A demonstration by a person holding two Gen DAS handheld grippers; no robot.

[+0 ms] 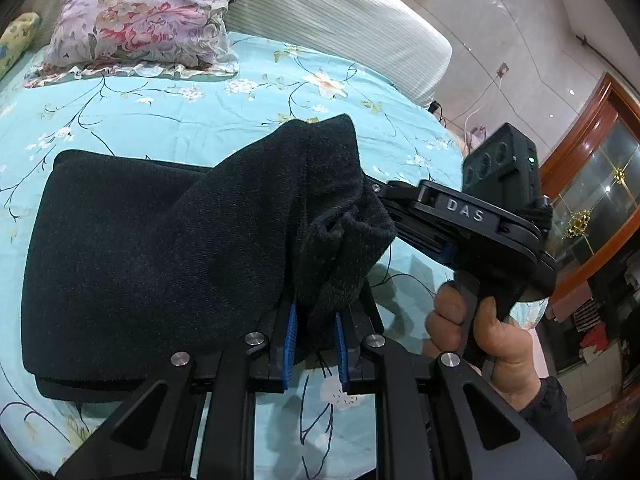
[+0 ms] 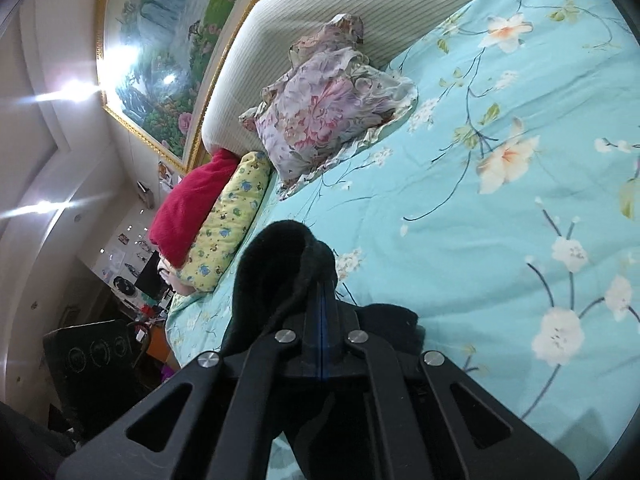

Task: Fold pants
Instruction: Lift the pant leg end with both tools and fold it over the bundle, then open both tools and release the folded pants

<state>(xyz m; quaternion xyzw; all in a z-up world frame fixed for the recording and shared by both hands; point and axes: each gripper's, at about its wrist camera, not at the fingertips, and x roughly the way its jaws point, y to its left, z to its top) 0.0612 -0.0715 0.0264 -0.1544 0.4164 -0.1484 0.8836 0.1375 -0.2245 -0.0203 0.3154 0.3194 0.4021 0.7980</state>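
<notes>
Left wrist view: my left gripper (image 1: 314,344) and right gripper (image 2: 322,320) both pinch the pants (image 1: 160,248) above the bed (image 1: 180,120), where uneven pulling could slip the thick hem free.

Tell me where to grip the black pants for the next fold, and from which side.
Judging by the pose, keep the raised end of the black pants: the left gripper and right gripper each pinch that lifted edge. The folded bulk lies flat on the floral bedsheet, so coming from the raised, near side seems best.
</notes>
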